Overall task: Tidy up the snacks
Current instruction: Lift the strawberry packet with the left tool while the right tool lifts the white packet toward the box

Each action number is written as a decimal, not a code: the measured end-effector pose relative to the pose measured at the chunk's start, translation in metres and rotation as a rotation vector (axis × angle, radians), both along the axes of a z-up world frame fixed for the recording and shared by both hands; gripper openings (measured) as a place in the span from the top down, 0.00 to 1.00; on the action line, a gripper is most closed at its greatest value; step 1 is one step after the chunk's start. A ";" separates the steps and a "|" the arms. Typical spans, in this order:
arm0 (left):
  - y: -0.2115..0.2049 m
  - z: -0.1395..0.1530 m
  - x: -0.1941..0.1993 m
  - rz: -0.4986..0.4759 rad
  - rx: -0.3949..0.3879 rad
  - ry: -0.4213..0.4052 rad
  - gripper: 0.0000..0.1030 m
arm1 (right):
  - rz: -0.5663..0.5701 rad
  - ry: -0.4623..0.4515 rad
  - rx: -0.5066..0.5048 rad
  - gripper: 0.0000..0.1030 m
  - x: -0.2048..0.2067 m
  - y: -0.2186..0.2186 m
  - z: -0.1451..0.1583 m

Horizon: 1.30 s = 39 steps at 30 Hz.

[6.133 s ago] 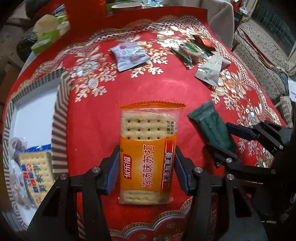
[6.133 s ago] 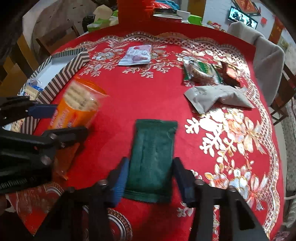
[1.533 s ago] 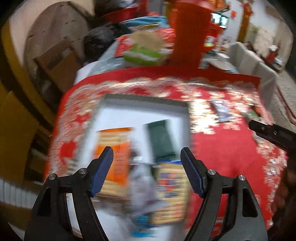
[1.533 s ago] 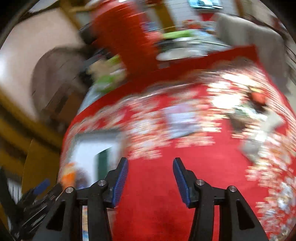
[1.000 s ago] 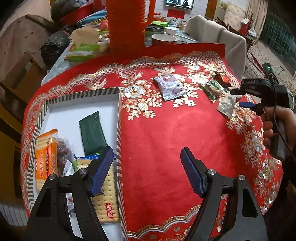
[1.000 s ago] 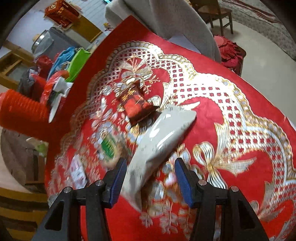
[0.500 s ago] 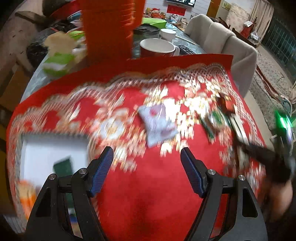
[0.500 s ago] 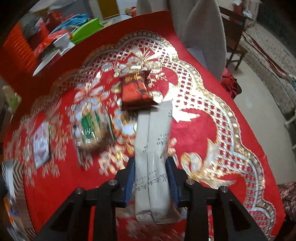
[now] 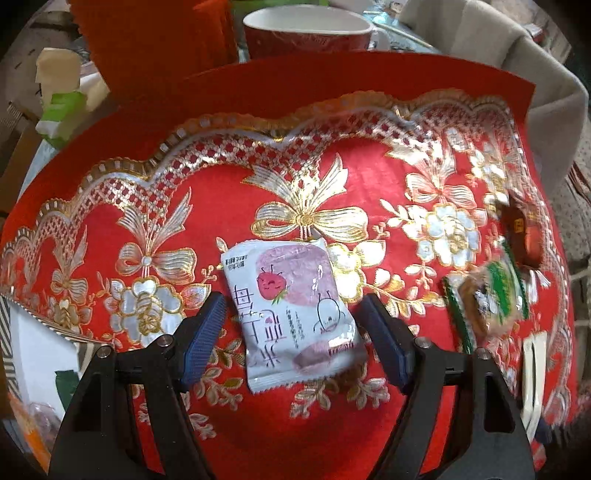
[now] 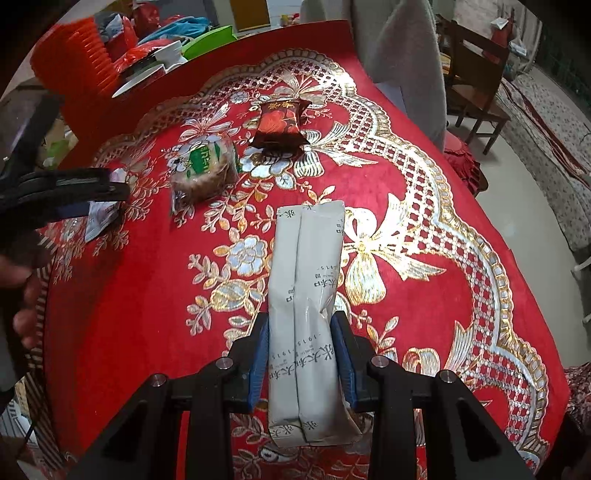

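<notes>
A white snack packet with a strawberry drawing (image 9: 291,317) lies flat on the red and gold tablecloth (image 9: 303,166). My left gripper (image 9: 291,306) straddles it, jaws opening, and neither pad touches it. My right gripper (image 10: 300,321) is shut on a long white packet (image 10: 306,266), which it grips at the near end, lengthwise. That packet's edge also shows in the left wrist view (image 9: 532,369). A round biscuit in a green-labelled wrapper (image 10: 203,166) and a dark red packet (image 10: 279,122) lie further back. The left gripper's fingers (image 10: 74,188) appear at the left of the right wrist view.
A white box with a striped rim (image 9: 22,354) holds packets at the lower left. A red cup (image 9: 306,29), an orange stack (image 9: 155,33) and a green and white tissue pack (image 9: 62,99) stand beyond the cloth. A grey-covered chair (image 10: 402,48) is at the far edge. A person's hand (image 10: 22,288) holds the left gripper.
My left gripper swung right from above the box and came down over the strawberry packet. My right gripper turned in line with the long white packet and shut on it.
</notes>
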<state>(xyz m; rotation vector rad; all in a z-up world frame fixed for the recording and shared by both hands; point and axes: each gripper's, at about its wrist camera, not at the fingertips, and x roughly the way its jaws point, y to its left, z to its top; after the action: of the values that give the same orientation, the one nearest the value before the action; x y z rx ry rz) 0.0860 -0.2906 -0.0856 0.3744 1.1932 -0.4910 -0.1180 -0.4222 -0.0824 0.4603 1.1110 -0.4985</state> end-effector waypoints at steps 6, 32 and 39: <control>-0.003 0.009 -0.004 -0.003 -0.001 -0.059 0.51 | 0.005 -0.012 0.016 0.68 -0.005 -0.001 0.000; 0.102 0.030 -0.189 -0.240 -0.016 0.019 0.51 | 0.021 -0.136 0.189 0.71 -0.066 0.036 0.012; 0.097 0.040 -0.193 -0.287 -0.020 -0.017 0.51 | 0.059 -0.135 0.105 0.71 -0.062 0.051 0.031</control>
<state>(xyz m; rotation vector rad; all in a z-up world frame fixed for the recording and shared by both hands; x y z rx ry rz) -0.1075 -0.1932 -0.0457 0.5356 1.1220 -0.7459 -0.1802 -0.3713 -0.0510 0.5429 1.0207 -0.3533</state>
